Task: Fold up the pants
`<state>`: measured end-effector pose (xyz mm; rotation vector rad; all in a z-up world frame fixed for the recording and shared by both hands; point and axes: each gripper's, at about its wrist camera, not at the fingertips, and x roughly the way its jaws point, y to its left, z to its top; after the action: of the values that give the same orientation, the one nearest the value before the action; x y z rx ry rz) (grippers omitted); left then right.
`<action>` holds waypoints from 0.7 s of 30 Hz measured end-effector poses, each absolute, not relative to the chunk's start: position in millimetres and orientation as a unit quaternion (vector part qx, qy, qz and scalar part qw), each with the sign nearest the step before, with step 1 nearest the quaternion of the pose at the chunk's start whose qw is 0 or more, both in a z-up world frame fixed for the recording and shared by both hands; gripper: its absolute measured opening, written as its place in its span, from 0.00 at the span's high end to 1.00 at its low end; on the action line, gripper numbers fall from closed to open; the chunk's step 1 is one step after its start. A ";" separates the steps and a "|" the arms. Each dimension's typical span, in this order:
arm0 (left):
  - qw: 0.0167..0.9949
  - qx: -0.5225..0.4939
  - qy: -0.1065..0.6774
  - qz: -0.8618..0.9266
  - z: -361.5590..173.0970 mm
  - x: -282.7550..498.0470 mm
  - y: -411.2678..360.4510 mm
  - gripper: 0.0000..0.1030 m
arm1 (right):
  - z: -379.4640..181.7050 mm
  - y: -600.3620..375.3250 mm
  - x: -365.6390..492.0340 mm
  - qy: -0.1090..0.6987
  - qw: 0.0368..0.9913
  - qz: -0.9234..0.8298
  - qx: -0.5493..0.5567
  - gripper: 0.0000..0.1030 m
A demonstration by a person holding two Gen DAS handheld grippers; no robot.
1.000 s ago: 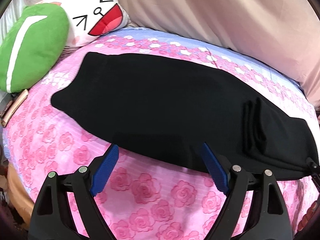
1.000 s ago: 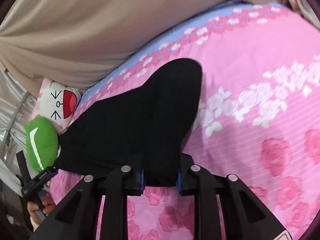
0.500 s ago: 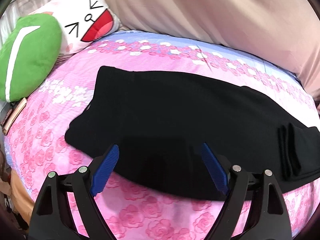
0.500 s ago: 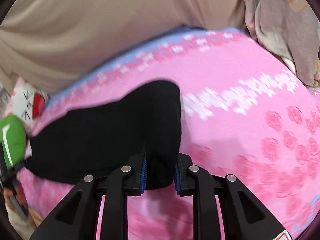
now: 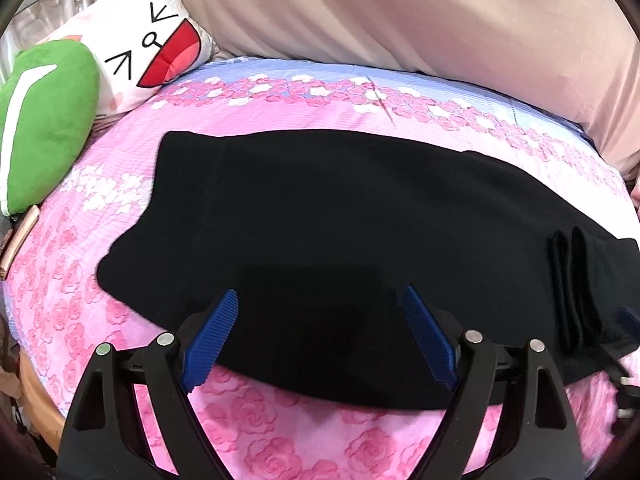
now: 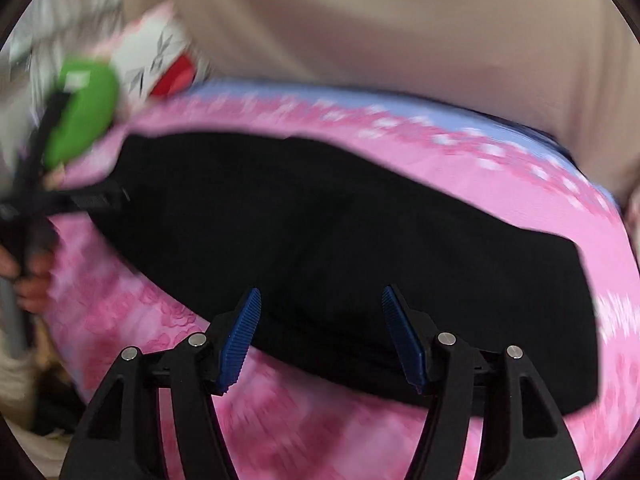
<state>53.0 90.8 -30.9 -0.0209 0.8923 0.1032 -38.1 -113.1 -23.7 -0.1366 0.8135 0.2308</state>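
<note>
Black pants [image 5: 320,220] lie flat and lengthwise across a pink rose-print bed. A small folded-over cuff [image 5: 576,288] lies at their right end. My left gripper [image 5: 320,336] is open and empty over the pants' near edge, toward the waist end. My right gripper [image 6: 320,332] is open and empty over the near edge of the pants [image 6: 360,248]. That view is motion-blurred. The left gripper [image 6: 96,196] shows at the far left of the right wrist view, held by a hand. Part of the right gripper [image 5: 624,364] shows at the right edge of the left wrist view.
A green plush cushion [image 5: 40,120] and a white cartoon-face pillow [image 5: 152,40] sit at the bed's left end. A beige curtain [image 5: 400,12] hangs behind the bed. The bed's wooden edge [image 5: 24,384] shows at lower left.
My right gripper has let go of the pants leg and opened, swinging left to face along the pants. My left gripper has stayed open and moved slightly closer over the pants.
</note>
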 end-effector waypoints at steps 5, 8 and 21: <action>0.901 -0.006 0.430 0.058 -32.8 45.5 107.6 0.19 | -34.0 -101.7 -5.8 0.407 0.907 0.098 -0.042 0.84; 0.900 -0.013 0.431 0.061 -35.2 46.5 117.4 0.19 | -10.3 -101.4 5.4 0.388 0.916 0.099 -0.010 0.85; 0.898 -0.033 0.434 0.058 -42.1 51.3 134.6 0.18 | 4.7 -90.0 21.4 0.389 0.910 0.136 0.040 0.67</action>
<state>51.3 134.6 -42.1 -0.0678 0.8988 0.1199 21.4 -90.0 4.7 0.0829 0.8028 0.2799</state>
